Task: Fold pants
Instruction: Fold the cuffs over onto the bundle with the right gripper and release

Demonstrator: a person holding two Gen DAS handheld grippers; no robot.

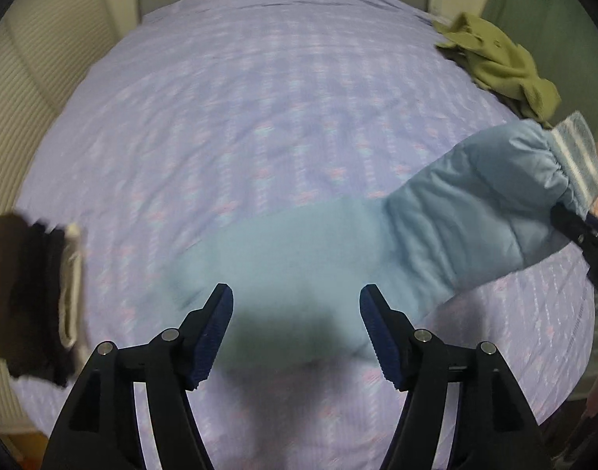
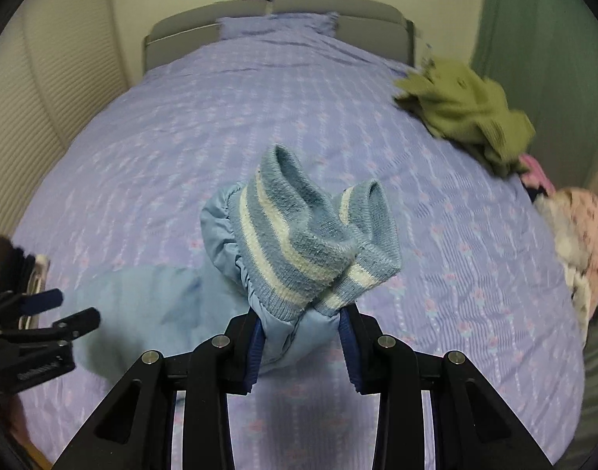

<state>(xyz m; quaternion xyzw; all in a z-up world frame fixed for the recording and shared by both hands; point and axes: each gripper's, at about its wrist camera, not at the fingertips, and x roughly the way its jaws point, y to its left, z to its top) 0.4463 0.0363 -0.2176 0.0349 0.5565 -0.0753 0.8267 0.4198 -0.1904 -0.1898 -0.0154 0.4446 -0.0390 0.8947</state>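
Lying far left on the bed, a dark folded stack, likely finished pieces set aside. Hovering next, left claw released, jaws spread wide over the blurred near end of the pants, touching nothing, probably lining up a grip on the waist. Stretching rightward across the lilac cover, pale blue quilted pants, puffy, leg ends lifted off the bed. Clenched on both legs just below the striped knit cuffs, right claw, cuffs bunched together so the legs stay stacked for a fold. Heaped far right, green garment and pink clothing, apparently awaiting a turn.
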